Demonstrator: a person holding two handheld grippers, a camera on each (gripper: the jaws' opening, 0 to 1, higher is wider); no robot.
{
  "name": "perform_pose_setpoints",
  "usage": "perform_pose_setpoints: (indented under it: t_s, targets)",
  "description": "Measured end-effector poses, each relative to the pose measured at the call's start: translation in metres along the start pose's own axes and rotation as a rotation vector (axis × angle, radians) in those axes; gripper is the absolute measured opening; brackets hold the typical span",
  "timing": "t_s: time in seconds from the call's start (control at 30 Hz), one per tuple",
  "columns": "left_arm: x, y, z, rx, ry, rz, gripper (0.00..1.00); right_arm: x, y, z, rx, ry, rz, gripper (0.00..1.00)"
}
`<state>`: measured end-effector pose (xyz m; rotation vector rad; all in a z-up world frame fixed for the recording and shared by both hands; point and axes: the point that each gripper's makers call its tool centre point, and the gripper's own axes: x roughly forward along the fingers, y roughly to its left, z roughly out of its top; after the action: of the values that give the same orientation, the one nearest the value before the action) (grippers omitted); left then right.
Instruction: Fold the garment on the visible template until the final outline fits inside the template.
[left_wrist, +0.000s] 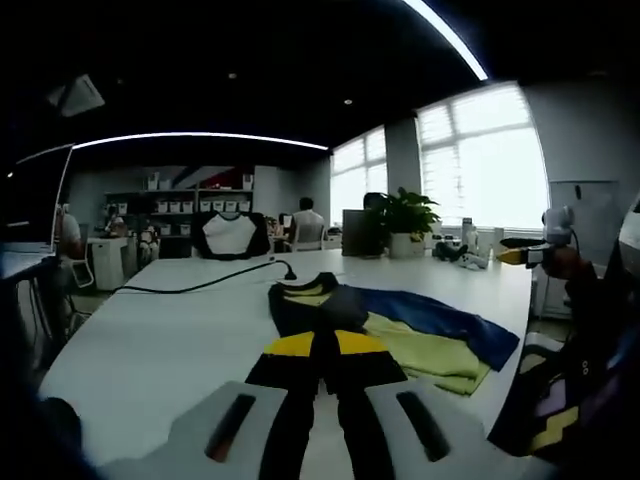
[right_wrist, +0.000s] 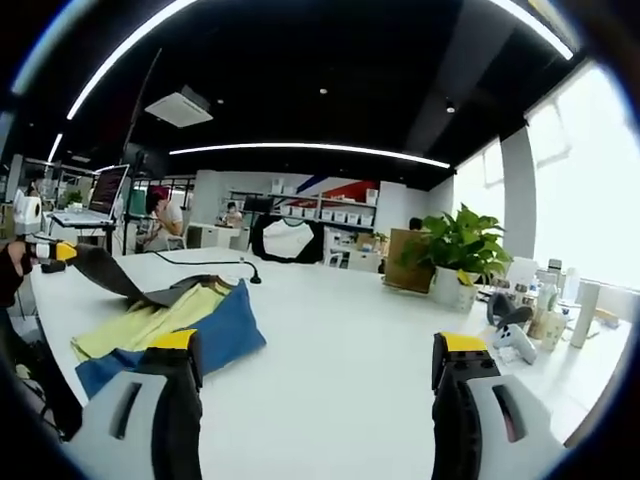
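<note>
A garment (left_wrist: 420, 335) in black, blue and yellow-green lies crumpled on the white table (left_wrist: 150, 340). My left gripper (left_wrist: 320, 345) is shut, its yellow-tipped fingers pinching the garment's black part. In the right gripper view the garment (right_wrist: 190, 320) sits at the left, and a black flap (right_wrist: 105, 268) of it is pulled up toward the left gripper (right_wrist: 48, 250). My right gripper (right_wrist: 320, 345) stands open above bare table (right_wrist: 340, 330) with nothing between its jaws. It also shows in the left gripper view as the right gripper (left_wrist: 520, 257), held by a hand, right of the garment.
A black cable (left_wrist: 200, 283) runs across the table behind the garment. A potted plant (right_wrist: 460, 245) and several bottles and small items (right_wrist: 540, 310) stand at the far side. A laptop (right_wrist: 95, 200) sits on a stand at the left. People sit in the background.
</note>
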<state>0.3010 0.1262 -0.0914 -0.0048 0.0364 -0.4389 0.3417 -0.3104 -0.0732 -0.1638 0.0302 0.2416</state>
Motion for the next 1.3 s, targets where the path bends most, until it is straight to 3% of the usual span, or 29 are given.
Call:
perform_pose_setpoints:
  t_s: [0.4,0.57,0.7,0.83,0.97,1.2,1.27,1.3]
  targets:
    - [-0.012,0.04,0.01,0.029,-0.023,0.094,0.05,0.006,0.008,-0.006,0.005,0.02,0.029,0.98]
    - [-0.007,0.054,0.021,-0.005,-0.05,0.092,0.05,0.011,0.013,-0.013,0.019,0.043,0.033,0.98]
    - [-0.014,0.073,0.025,0.026,-0.053,0.144,0.05,0.01,0.015,-0.008,0.011,0.027,0.041,0.98]
    - [-0.02,0.087,0.025,0.083,-0.025,0.165,0.05,0.009,0.009,-0.01,0.016,0.034,0.021,0.98]
    - [-0.021,0.103,0.034,0.097,-0.035,0.181,0.05,0.009,0.01,-0.009,0.012,0.04,0.021,0.98]
    - [-0.018,0.127,0.042,0.184,0.039,0.173,0.05,0.006,0.01,-0.002,0.008,0.03,0.015,0.98]
    - [-0.02,0.132,0.042,0.234,0.094,0.182,0.05,0.007,0.01,-0.002,0.011,0.032,0.013,0.98]
    - [-0.02,0.135,0.047,0.274,0.092,0.197,0.05,0.007,0.01,-0.003,0.012,0.034,0.015,0.98]
